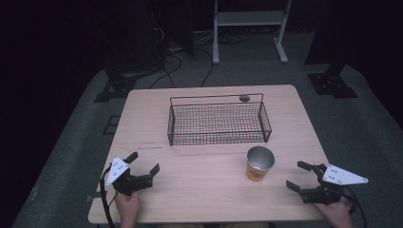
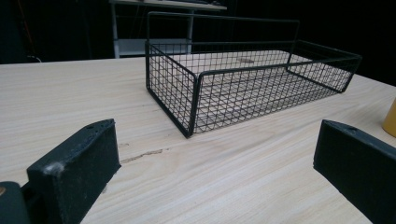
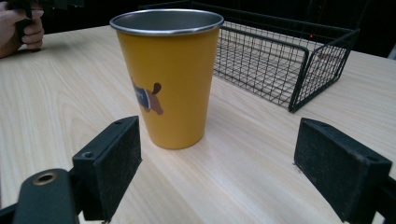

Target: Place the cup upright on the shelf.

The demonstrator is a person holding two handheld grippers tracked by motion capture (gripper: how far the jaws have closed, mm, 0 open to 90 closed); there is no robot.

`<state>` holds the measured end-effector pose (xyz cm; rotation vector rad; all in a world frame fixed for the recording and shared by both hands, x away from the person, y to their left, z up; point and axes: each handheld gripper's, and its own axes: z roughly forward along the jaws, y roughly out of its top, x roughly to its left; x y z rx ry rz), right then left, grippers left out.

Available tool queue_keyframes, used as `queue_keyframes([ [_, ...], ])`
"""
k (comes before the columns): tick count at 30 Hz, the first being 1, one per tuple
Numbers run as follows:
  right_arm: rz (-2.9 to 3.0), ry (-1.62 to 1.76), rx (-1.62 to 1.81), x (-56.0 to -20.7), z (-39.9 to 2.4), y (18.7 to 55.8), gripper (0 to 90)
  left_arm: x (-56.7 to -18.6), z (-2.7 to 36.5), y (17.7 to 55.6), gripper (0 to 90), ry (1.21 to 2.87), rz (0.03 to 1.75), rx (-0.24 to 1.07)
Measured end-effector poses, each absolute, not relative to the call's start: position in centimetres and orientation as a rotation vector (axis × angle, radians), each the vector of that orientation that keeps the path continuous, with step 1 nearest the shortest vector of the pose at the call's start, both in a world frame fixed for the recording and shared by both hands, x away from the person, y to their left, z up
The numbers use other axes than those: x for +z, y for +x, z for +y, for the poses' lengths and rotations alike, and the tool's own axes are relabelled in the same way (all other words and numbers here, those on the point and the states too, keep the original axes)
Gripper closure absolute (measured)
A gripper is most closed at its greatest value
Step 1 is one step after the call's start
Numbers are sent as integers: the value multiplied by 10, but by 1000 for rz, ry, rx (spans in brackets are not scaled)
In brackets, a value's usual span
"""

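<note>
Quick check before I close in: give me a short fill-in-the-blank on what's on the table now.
1. The cup stands ____ on the table.
2. The wire basket holds ____.
3. The right gripper has its jaws ____, the cup ahead of them.
4. The left gripper grips ____.

Missing words: upright; nothing; open; nothing

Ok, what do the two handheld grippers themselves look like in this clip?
The left gripper and right gripper are black, each with two blocky flat-faced jaws and a pale grey three-cornered plate on top. A black cable trails from the left one.
</note>
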<state>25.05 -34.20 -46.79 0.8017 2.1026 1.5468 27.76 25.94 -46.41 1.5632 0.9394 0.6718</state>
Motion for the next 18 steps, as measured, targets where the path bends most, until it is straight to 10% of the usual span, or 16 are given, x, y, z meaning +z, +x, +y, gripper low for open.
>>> queue_keyframes([
  [18, 2159, 737, 1560, -456, -318, 260, 132, -463, 260, 276, 0, 1553, 932, 679],
])
